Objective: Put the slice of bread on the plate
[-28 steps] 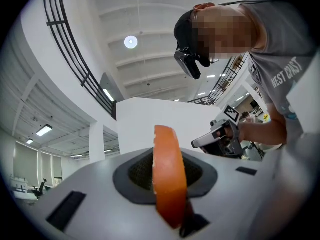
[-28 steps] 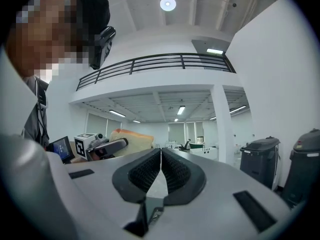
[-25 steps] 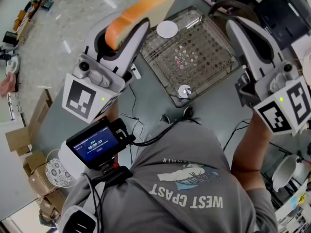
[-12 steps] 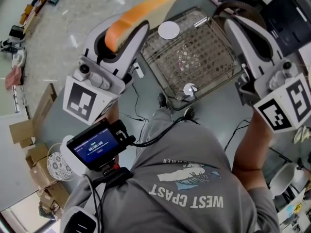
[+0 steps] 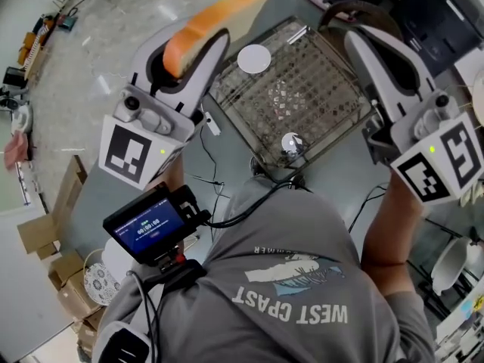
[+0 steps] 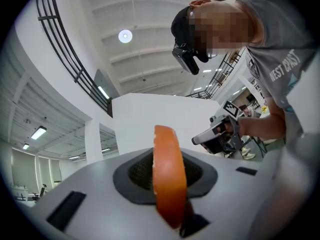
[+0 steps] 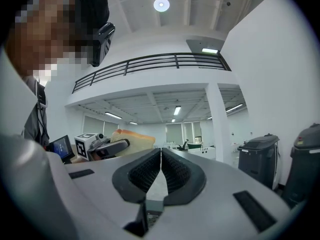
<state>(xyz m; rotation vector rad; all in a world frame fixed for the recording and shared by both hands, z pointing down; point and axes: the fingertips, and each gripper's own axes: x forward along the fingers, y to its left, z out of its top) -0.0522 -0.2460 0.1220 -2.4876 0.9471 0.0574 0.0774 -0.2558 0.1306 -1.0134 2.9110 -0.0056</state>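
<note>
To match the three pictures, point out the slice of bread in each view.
Head view: slice of bread, upper centre-left, clamped in the left gripper.
Left gripper view: the slice edge-on at bottom centre, between the jaws.
Right gripper view: small, left of centre.
Shared landmark: the left gripper holding it.

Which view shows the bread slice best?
Head view: the bread slice shows crust and pale face, held in the left tool. Left gripper view shows only crust, edge-on; right gripper view shows it small, far off.
</note>
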